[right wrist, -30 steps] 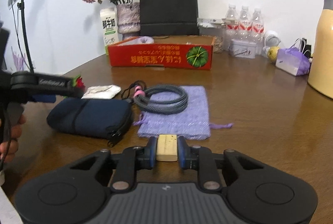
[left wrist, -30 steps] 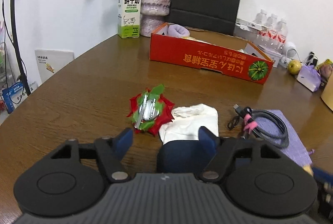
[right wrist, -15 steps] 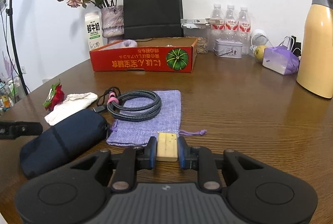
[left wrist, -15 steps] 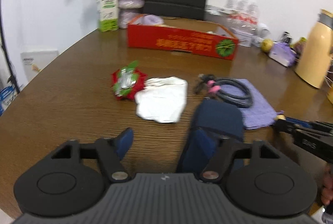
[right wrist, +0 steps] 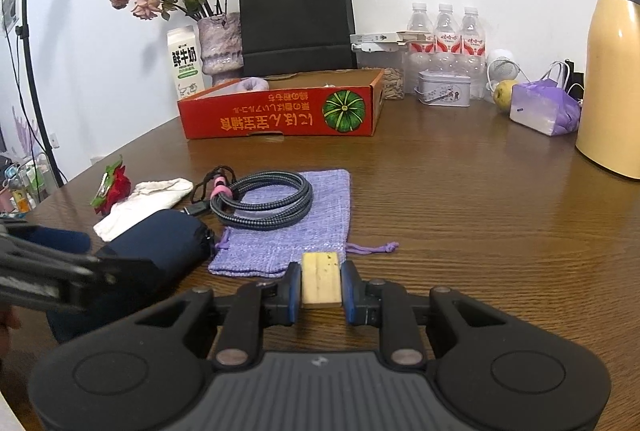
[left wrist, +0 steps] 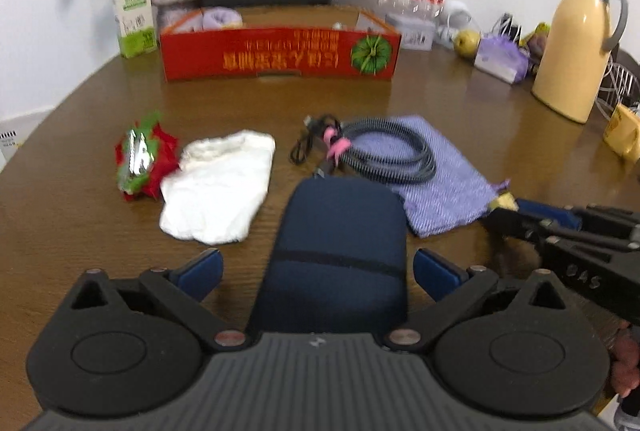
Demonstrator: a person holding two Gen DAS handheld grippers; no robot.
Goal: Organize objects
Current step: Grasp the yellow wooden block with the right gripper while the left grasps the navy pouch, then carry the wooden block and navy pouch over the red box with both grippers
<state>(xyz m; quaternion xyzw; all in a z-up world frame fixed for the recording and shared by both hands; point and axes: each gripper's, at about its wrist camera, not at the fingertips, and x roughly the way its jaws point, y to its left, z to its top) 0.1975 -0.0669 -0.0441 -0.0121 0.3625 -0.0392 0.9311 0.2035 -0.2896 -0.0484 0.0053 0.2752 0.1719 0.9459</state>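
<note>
My left gripper (left wrist: 318,267) is open, its two fingers either side of a dark blue zip pouch (left wrist: 340,243) lying on the table, not touching it. My right gripper (right wrist: 320,289) is shut on a small pale wooden block (right wrist: 321,285), just in front of a purple cloth bag (right wrist: 296,227). A coiled grey cable (right wrist: 264,203) with a pink tie lies on that bag. A white cloth (left wrist: 220,187) and a red-and-green flower clip (left wrist: 142,161) lie left of the pouch. The red cardboard box (left wrist: 280,57) stands behind them.
At the back stand a milk carton (right wrist: 185,63), a vase of dried flowers (right wrist: 220,45), a black paper bag (right wrist: 296,15), water bottles (right wrist: 446,47) and a tin (right wrist: 442,93). A yellow thermos (right wrist: 614,71) and a purple tissue pack (right wrist: 546,109) stand at the right.
My left gripper has swung right and come around the blue pouch, which now lies between its open fingers. My right gripper has held the block and shifted a little.
</note>
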